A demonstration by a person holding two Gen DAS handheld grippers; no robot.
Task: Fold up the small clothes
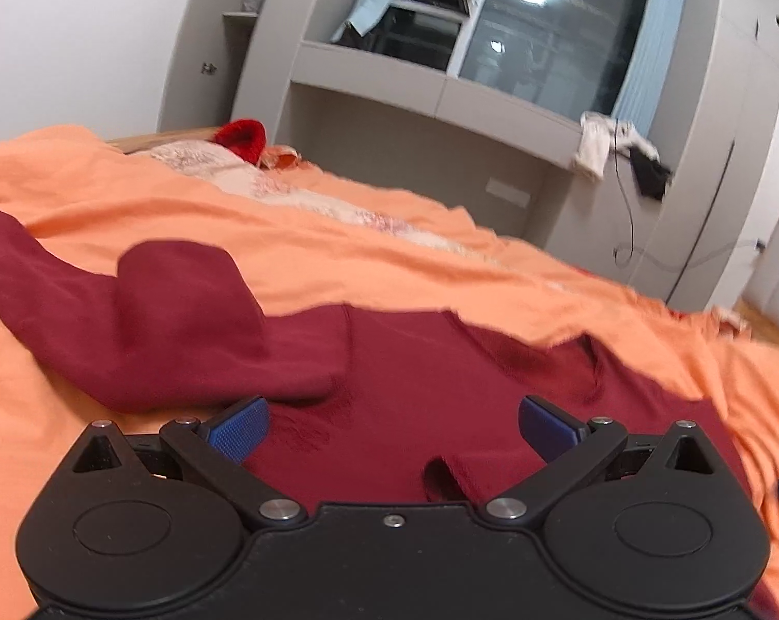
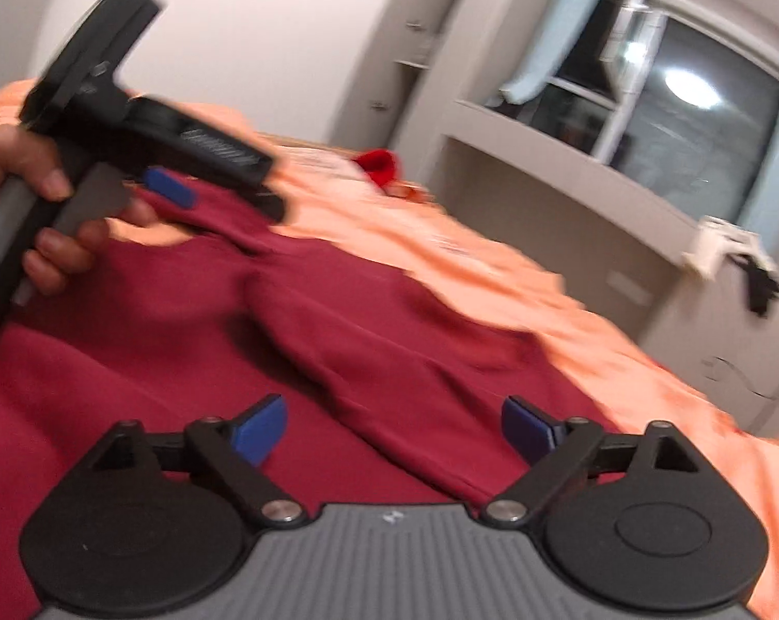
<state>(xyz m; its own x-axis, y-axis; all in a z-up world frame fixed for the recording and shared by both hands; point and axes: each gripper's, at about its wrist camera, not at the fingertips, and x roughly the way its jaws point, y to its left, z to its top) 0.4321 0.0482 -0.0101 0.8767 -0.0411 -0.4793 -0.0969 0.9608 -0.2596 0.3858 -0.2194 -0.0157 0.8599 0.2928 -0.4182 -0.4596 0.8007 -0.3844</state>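
A dark red garment (image 1: 400, 377) lies spread on the orange bedsheet (image 1: 338, 253), one sleeve (image 1: 146, 305) folded over at the left. My left gripper (image 1: 392, 426) is open and empty, held just above the garment's body. In the right wrist view the same red garment (image 2: 338, 330) fills the middle, with a fold running across it. My right gripper (image 2: 392, 431) is open and empty above it. The left gripper, held in a hand, also shows in the right wrist view (image 2: 170, 188) at the upper left over the garment's far edge.
A bright red knitted item (image 1: 242, 137) and a pale patterned cloth (image 1: 265, 188) lie at the far side of the bed. Grey cabinets (image 1: 431, 103) and a window stand behind. White and black cloths (image 1: 617, 150) hang off the ledge, with a cable below.
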